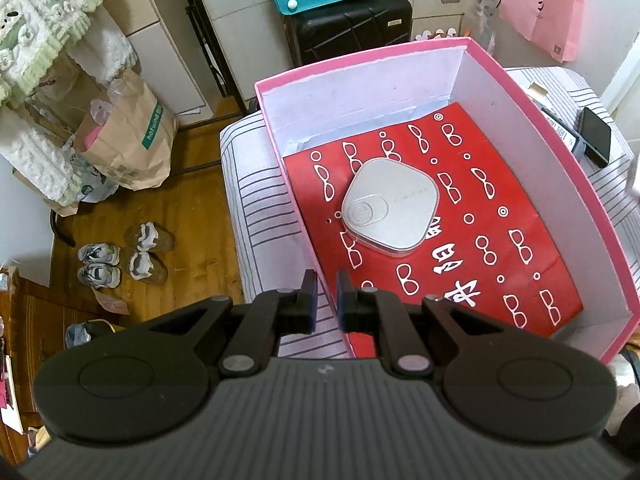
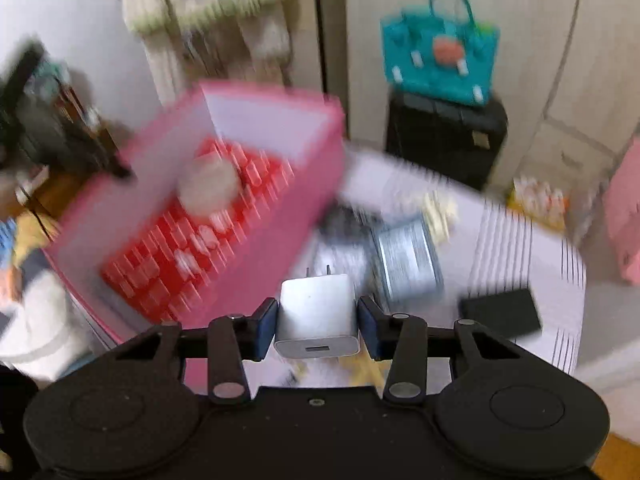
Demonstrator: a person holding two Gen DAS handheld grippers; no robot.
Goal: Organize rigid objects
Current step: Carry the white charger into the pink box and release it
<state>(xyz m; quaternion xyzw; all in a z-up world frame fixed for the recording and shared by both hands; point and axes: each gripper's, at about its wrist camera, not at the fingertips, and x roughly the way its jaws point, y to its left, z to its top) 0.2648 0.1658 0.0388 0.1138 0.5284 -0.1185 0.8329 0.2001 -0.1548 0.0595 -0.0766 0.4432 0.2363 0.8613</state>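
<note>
Left wrist view looks down into a pink box [image 1: 592, 184] on a striped cloth [image 1: 256, 208]; the box serves as the landmark. Inside it, on the floor, lies a red card [image 1: 460, 220] printed with white glasses shapes, and a flat silver case [image 1: 390, 208] with rounded corners rests on that card, toward the box's left wall. The left gripper [image 1: 327, 300] hangs over the box's near-left wall, one finger outside and one inside; its jaws stand nearly together with only a narrow gap, and they hold nothing. Outside the box's right wall, on the cloth, a black phone [image 1: 596, 136] lies beside a grey packet. Right wrist view is blurred by motion except for the tool itself. The right gripper [image 2: 318, 326] is clamped on a white charger [image 2: 318, 312], pads pressing both its sides, prongs pointing away and the USB port facing the camera. The charger is held off the cloth, just right of the box's [image 2: 280, 216] near wall. A black slab [image 2: 500, 312] lies on the cloth farther right.
</note>
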